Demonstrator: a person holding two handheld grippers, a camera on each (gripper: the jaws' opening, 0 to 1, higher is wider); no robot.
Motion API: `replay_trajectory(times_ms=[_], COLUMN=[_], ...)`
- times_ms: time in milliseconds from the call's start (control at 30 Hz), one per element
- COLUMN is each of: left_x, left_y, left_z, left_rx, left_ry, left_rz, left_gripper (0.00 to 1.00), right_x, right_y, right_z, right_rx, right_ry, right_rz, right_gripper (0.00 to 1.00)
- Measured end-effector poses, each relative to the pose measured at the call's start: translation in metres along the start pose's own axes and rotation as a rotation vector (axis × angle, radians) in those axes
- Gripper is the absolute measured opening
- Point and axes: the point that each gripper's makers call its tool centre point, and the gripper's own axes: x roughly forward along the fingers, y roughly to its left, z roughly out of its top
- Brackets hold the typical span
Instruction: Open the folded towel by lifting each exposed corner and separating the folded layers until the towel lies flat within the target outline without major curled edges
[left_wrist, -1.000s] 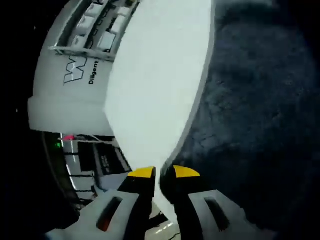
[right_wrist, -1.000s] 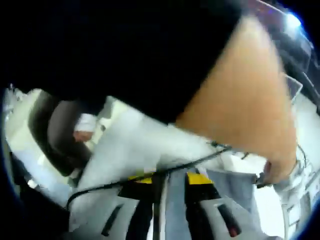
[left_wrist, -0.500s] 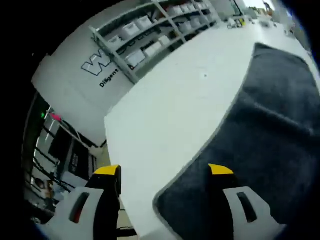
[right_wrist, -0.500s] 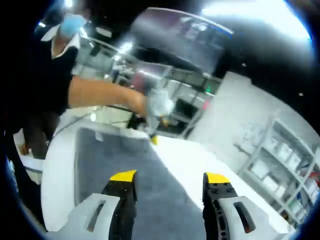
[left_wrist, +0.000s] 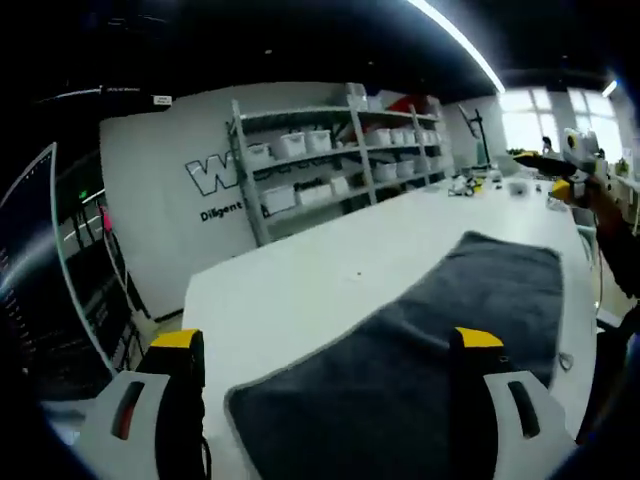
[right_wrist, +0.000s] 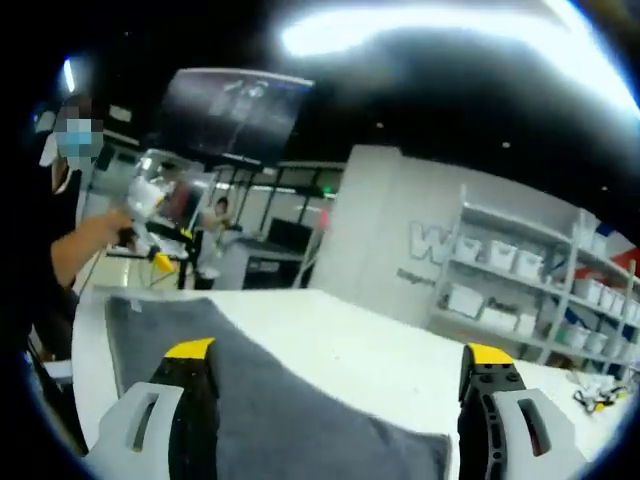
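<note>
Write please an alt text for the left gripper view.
A dark grey towel lies spread on a white table, seen between the open left gripper. Behind stand shelves of white bins against a lettered wall.

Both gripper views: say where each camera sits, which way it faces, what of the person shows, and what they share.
Left gripper view: rides the left gripper, jaws wide apart, above one end of the grey towel, looking along it toward the shelves; the right gripper and the person's arm show at the far right.
Right gripper view: rides the right gripper, jaws wide apart, looking across the towel's other end; the left gripper and the person's arm show at the left.
Shared: towel, white table, shelves, each other's gripper.
</note>
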Motion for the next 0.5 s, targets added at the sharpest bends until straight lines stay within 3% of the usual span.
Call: replay_trajectory(times_ms=[100,267,500], left_x=[-0.019,-0.037,-0.054], left_y=[-0.002,0.005,-0.009], left_z=[-0.016,-0.046,-0.057], left_rx=[-0.016,-0.026,-0.075], left_ry=[-0.017,0.018,-0.005], left_rz=[0.029,0.090,0.105], left_gripper=[1.00,1.00,1.00], right_x=[-0.022,-0.059,-0.101], right_y=[-0.015,-0.028,-0.044], right_z=[-0.010,-0.024,-0.056], right_rx=[0.009,0.027,0.052], right_ry=[0.003,-0.004,0.031], right_rz=[-0.034,-0.080,-0.132], right_gripper=[1.00,1.00,1.00])
